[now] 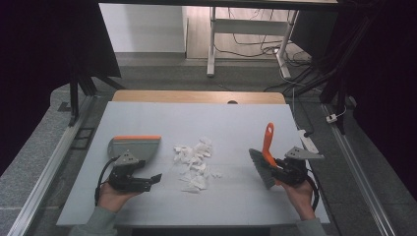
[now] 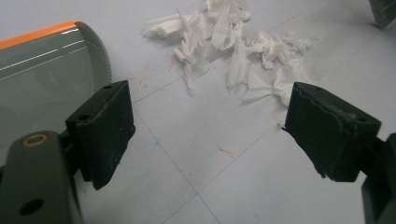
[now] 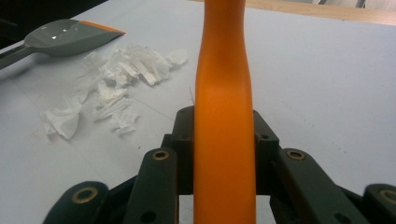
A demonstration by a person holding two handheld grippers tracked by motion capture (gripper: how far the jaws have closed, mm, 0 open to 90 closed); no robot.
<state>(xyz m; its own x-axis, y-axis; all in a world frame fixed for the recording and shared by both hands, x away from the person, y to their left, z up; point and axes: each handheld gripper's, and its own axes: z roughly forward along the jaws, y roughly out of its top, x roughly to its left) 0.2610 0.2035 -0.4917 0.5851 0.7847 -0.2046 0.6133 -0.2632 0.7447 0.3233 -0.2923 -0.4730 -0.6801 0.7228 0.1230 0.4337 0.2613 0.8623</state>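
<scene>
Brush, dustpan, paper scraps on counter (image 1: 147,113)
Right hand-held gripper (image 1: 280,169) clamped on orange brush (image 1: 265,152) handle, bristles down; left hand-held gripper (image 1: 142,182) jaws apart, holding nothing, just beside grey dustpan (image 1: 135,146); paper scraps (image 1: 195,162) heaped between both

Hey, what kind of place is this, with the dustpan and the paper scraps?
Probably a lab or workshop set up for recording. A white table stands between dark curtains, a bare desk frame sits behind it, and loose cables trail over the grey floor.
</scene>
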